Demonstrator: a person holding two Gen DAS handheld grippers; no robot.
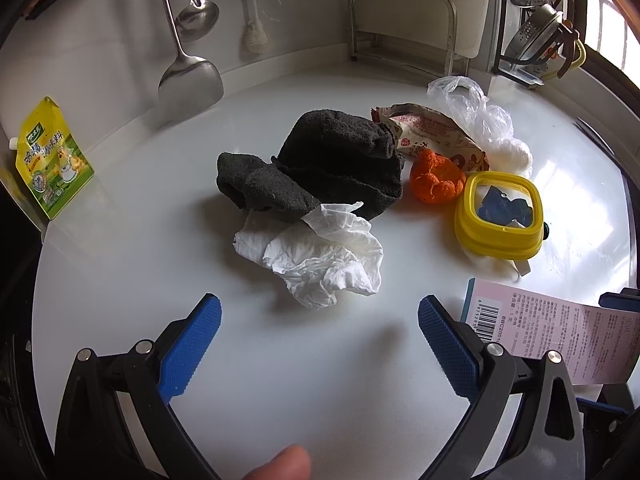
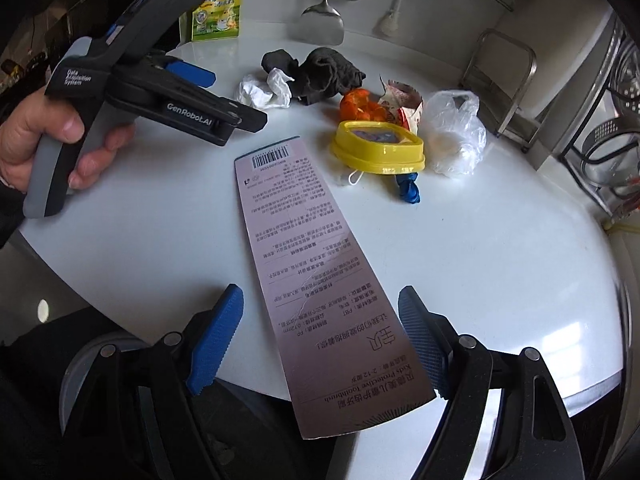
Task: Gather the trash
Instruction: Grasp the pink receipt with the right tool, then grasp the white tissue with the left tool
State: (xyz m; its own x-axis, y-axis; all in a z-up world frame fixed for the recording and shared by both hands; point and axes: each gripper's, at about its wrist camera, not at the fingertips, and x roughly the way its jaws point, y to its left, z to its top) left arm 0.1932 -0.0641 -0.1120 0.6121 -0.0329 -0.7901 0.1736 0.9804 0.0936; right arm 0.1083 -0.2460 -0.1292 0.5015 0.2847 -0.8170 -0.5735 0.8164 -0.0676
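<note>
Right wrist view: both tools (image 2: 320,336) (image 1: 320,344) gape; card (image 2: 320,280) overhangs counter edge (image 2: 120,280).

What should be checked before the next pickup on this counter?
1. Left claw open and empty: ok.
2. Right claw open around pink toothbrush card, pads not pressing: ok.
3. Card fully on the counter: not ok, its near end overhangs the edge.
4. White tissue free to lift: not ok, one edge is under the dark cloth.
5. Trash bin in view: cannot tell, none visible.
</note>
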